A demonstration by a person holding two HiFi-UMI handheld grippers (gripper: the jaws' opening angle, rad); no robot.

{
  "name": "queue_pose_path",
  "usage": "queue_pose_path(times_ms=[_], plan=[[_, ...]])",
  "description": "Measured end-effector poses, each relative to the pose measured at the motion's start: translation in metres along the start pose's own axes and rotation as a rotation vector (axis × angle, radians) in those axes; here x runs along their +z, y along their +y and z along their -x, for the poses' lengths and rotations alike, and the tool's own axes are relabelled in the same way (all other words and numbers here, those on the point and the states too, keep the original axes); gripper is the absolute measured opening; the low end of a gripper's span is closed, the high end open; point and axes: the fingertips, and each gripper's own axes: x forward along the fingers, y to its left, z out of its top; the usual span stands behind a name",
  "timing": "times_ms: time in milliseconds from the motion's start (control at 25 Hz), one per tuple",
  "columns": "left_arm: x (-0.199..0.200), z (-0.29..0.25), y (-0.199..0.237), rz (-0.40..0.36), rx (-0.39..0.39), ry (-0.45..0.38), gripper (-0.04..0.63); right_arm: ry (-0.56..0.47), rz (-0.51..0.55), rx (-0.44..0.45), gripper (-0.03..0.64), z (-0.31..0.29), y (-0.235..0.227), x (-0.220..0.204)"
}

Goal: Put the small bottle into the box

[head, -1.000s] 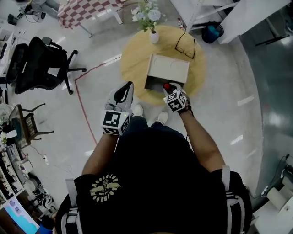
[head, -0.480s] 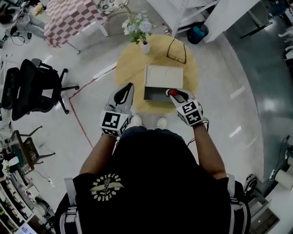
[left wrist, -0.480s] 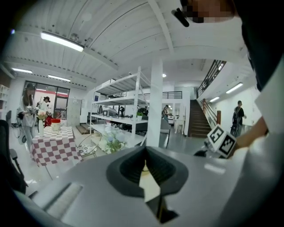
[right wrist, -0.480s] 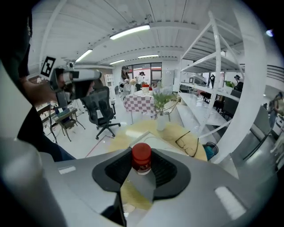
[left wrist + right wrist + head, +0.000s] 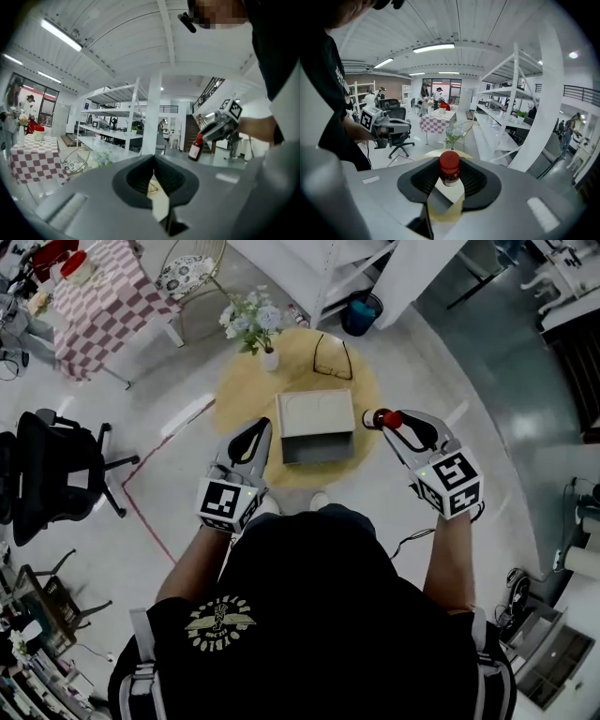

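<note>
— Where is the small dark glass bottle with the red cap [image 5: 195, 150]?
— Clamped in the right gripper [image 5: 450, 174], whose jaws pinch it just under the cap. It hangs in the air just beside the right side of the pale beige rectangular box [image 5: 317, 418], apart from it and not inside.
— What does the box hold?
— That cannot be told. Its top shows a flat panel with rounded corners, and the side facing the person is dark. It stands on the round yellow wooden table [image 5: 246, 399].
— Any other container?
— A small white vase [image 5: 269, 361] behind the box, holding pale flowers [image 5: 251, 317]. Black-framed glasses [image 5: 330, 354] lie near it.
— And the left gripper [image 5: 153, 164]?
— Jaws together on nothing, left of the box.
</note>
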Motion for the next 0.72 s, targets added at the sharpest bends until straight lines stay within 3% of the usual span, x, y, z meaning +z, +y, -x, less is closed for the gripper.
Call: queue_pose_path(times_ms=[120, 240, 520, 720], plan=[[-0.006, -0.002, 0.005, 0.009, -0.025, 0.016, 0.0, -0.03, -0.008, -0.041, 0.144, 0.016, -0.009, 0.021], [-0.019, -0.007, 0.01, 0.003, -0.026, 0.043, 0.0, -0.016, -0.021, -0.08, 0.144, 0.017, -0.02, 0.014], [-0.041, -0.021, 0.019, -0.011, 0.082, 0.091, 0.0, 0.095, -0.129, -0.034, 0.144, -0.03, -0.051, -0.08], [-0.049, -0.04, 0.004, 0.016, 0.162, 0.103, 0.0, 0.18, -0.086, -0.008, 0.144, -0.075, -0.068, -0.15]])
